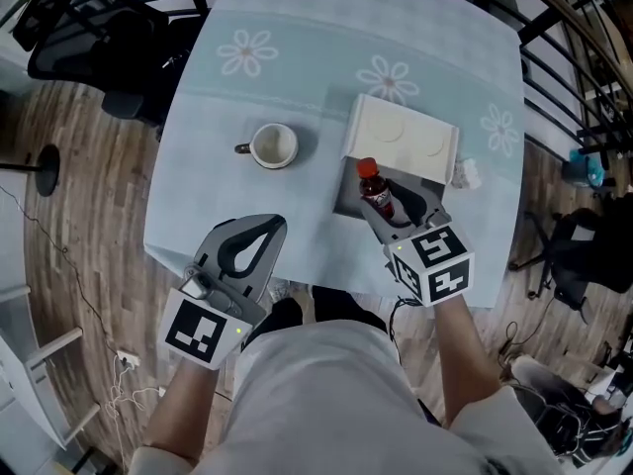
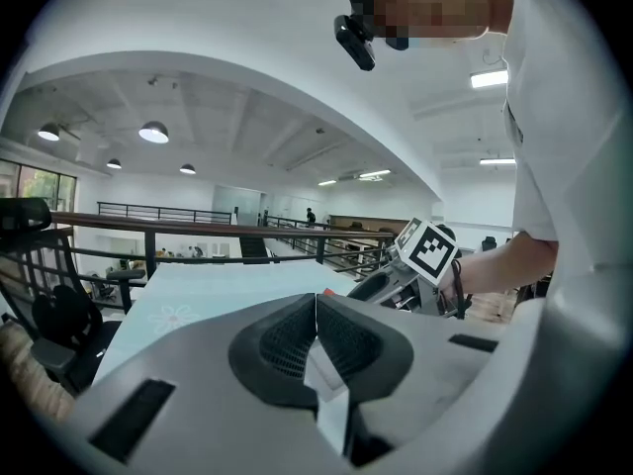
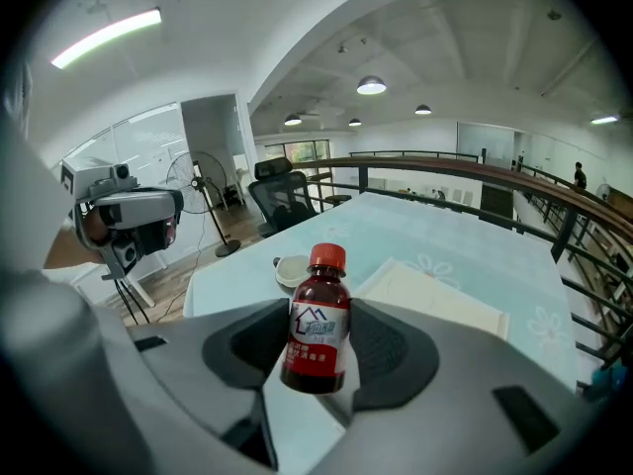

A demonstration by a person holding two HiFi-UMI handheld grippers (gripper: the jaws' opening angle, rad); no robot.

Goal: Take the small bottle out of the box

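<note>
Spreading across the upper middle of the head view, the table under its pale blue flower-print cloth (image 1: 247,146) carries a white cardboard box (image 1: 396,139), lid thrown back, presumably for access. The grey left gripper (image 2: 316,310) hangs lower left, off the table edge, jaws pressed together on nothing, seemingly idle. The grey right gripper (image 3: 316,349) reaches over the box's open base, centre right. A white ceramic mug (image 1: 273,146) stands apart, further left. Smallest, pinched in the right jaws by its label: the small dark-brown, red-capped bottle (image 3: 316,330), upright, likely partway out.
</note>
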